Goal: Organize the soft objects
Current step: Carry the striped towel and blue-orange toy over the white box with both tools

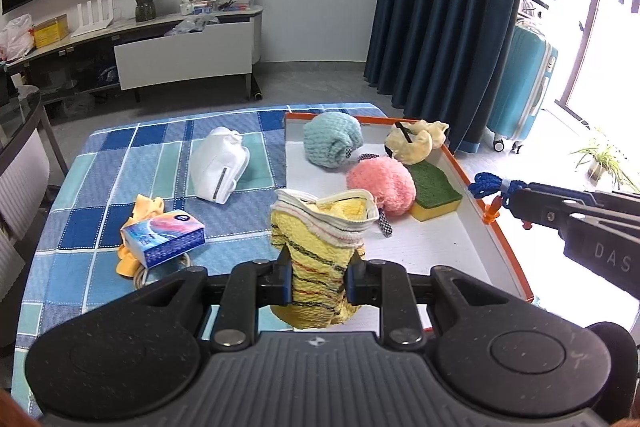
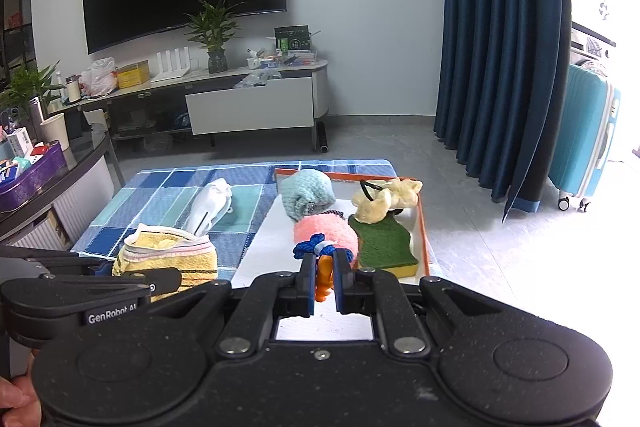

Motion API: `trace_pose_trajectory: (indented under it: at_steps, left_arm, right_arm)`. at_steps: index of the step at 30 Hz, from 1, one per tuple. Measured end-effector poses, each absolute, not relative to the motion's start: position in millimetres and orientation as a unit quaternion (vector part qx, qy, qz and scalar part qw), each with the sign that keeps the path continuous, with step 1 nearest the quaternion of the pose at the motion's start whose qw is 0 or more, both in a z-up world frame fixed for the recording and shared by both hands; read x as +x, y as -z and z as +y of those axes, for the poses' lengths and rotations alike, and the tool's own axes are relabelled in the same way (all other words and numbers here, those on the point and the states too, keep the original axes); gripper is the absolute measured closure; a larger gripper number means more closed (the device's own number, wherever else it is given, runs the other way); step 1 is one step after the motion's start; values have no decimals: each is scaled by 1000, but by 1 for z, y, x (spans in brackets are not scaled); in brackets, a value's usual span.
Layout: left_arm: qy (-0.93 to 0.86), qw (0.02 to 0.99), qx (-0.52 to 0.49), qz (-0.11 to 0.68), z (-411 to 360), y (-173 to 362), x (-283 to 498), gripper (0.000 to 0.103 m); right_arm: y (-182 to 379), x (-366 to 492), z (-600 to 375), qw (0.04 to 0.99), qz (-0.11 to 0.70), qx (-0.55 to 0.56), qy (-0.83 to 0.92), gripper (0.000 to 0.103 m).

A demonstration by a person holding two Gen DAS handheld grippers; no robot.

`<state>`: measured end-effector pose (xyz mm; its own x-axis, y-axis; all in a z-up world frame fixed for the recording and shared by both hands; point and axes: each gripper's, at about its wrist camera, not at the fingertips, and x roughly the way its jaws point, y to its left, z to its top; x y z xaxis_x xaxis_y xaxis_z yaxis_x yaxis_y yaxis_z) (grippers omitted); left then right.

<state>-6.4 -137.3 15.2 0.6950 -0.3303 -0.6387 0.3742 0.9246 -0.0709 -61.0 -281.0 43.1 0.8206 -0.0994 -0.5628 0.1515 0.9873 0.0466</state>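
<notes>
Left gripper (image 1: 316, 279) is clamped on a yellow striped cloth (image 1: 320, 239) — the cloth is bunched between the jaws, its white-edged top flared above them, held over the near-left edge of the orange-rimmed tray (image 1: 496, 227).

Right gripper (image 2: 323, 279) is closed tight on a small orange piece (image 2: 325, 277) with a blue cord (image 2: 316, 247) knotted at its front. From the left wrist view, cord and orange piece are seen held just above the tray's right rim.

Already in the tray: a teal knitted bundle (image 1: 332, 139) at the far side, a pink fluffy bundle (image 1: 380, 183) in the middle, a green-and-yellow sponge (image 1: 434, 193) touching it on the right, and a cream scrunchie-like item (image 1: 418, 141) with a black band at the far right corner.

Left on the blue checked tablecloth (image 1: 120, 163), outside the tray: a white mask (image 1: 218, 167), a tissue pack (image 1: 164, 237) lying on a yellow cloth item (image 1: 140, 207) — both near the table's left side, well apart from the tray.

A fingertip (image 2: 16, 399) of the person is seen at the lower left edge of the right wrist view.
</notes>
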Motion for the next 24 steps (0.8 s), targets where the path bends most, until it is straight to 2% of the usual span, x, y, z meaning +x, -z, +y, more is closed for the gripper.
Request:
trace_pose_trajectory:
  at_steps: [24]
  left_arm:
    - [233,905,48,353,-175,-3,5,79]
  right_arm:
    - [-27,-54,-307,945,309,62,92,92]
